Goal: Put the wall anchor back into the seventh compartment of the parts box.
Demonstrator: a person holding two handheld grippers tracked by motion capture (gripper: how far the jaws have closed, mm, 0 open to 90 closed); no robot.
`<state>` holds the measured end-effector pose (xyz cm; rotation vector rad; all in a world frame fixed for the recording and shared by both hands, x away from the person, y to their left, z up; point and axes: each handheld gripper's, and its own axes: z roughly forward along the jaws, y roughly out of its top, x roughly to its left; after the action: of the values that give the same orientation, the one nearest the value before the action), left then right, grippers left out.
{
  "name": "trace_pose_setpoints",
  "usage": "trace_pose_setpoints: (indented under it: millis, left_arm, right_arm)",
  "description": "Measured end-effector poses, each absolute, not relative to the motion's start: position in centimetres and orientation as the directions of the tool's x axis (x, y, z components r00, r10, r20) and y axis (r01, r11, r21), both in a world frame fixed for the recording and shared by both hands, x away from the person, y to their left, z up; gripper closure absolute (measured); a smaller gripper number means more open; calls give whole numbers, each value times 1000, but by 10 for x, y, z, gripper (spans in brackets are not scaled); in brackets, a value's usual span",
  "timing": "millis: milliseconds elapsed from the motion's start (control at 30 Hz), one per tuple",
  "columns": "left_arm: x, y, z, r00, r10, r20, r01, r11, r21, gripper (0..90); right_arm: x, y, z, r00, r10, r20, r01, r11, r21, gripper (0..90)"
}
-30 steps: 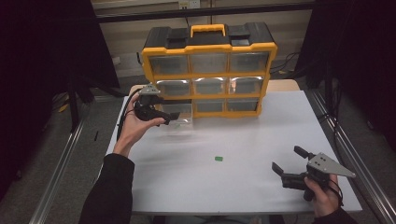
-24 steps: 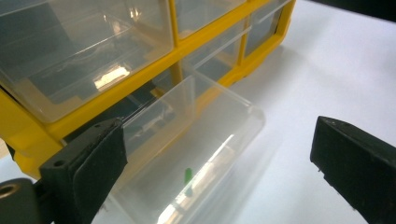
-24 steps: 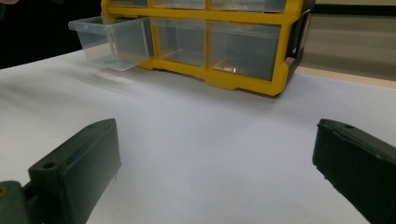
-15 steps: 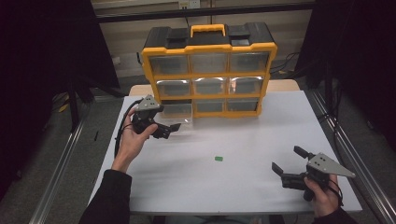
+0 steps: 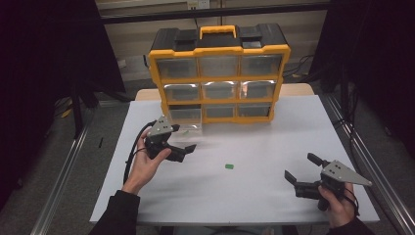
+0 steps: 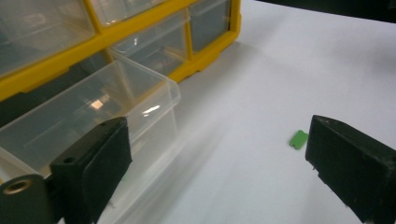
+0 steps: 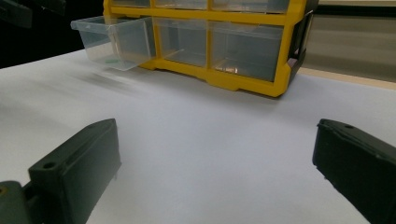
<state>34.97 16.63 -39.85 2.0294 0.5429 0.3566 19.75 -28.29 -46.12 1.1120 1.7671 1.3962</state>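
Green chip (image 5: 229,166) on table, L gripper (image 5: 182,150) open nearby.

A clear plastic drawer (image 5: 188,126) stands pulled well out of the bottom-left slot of the yellow organiser (image 5: 219,76), open side up, level above the table. A small flat green piece (image 5: 229,166) lies on the white table (image 5: 254,147), well apart from the drawer, toward the middle

This looks like a lab or workshop. A white table (image 5: 254,147) stands among dark curtains (image 5: 49,73). Metal rails (image 5: 63,171) flank it.
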Motion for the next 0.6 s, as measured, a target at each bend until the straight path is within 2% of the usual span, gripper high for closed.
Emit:
trace_pose_setpoints:
  millis: [533,600]
  left_arm:
    - [338,137,-413,915,403,24,207,-520,829,53]
    - [338,133,-415,925,380,-1,217,-526,823,55]
  right_arm:
    - [197,-283,-461,-454,890,32,233,84,969,4]
    - [197,-283,-461,-454,890,32,234,85,969,5]
